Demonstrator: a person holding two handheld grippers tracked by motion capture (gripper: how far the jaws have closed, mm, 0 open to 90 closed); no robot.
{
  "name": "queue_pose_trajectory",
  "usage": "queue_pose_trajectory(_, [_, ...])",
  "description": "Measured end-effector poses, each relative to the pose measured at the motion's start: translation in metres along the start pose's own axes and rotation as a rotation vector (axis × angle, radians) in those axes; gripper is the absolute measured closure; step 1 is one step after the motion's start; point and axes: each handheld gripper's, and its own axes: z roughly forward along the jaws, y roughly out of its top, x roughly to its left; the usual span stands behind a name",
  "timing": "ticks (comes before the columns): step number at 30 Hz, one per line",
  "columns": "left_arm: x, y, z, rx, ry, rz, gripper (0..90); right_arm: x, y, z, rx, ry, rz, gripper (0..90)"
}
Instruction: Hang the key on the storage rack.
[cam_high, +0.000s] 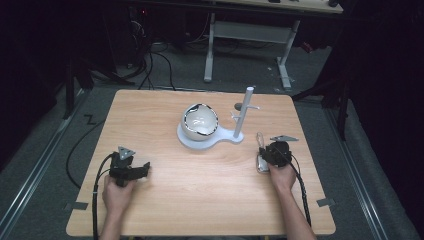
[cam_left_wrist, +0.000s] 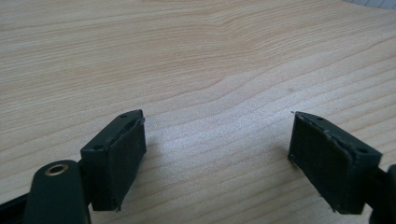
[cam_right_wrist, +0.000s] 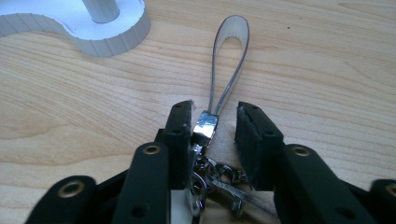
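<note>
The right gripper (cam_right_wrist: 214, 135) straddles a keychain (cam_right_wrist: 208, 126) lying on the table (cam_right_wrist: 327, 70) near the white stand (cam_right_wrist: 116, 32), its jaws narrowed but one pad not yet pressing. The left gripper (cam_left_wrist: 217, 149) rests spread wide over bare wood

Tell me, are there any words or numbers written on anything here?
None can be read.
Silver metal keychain with its looped strap: no writing shows.
White plastic stand with its upright post: plain.
Round white bowl: plain.
Light wooden table: grain alone.
</note>
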Motion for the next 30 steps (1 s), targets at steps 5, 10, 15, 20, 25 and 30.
queue_pose_trajectory(5, [0.0,0.0,0.0,0.0,0.0,0.0,19.1,-0.002,0.0,0.0,0.001,-0.007,-0.016,76.2])
queue_pose_trajectory(10, [0.0,0.0,0.0,0.0,0.0,0.0,19.1,-0.002,0.0,-0.001,0.009,-0.003,-0.024,81.1])
queue_pose_trajectory(15, [0.0,0.0,0.0,0.0,0.0,0.0,19.2,-0.002,0.0,-0.001,0.01,0.001,-0.025,81.5])
queue_pose_trajectory(20, [0.0,0.0,0.0,0.0,0.0,0.0,19.1,-0.002,0.0,-0.002,0.007,0.011,-0.031,81.7])
queue_pose_trajectory(25, [0.0,0.0,0.0,0.0,0.0,0.0,19.2,-0.002,0.002,-0.008,-0.023,0.027,-0.033,81.7])
queue_pose_trajectory(30, [0.0,0.0,0.0,0.0,0.0,0.0,19.2,-0.002,0.004,-0.016,-0.053,0.038,-0.035,81.8])
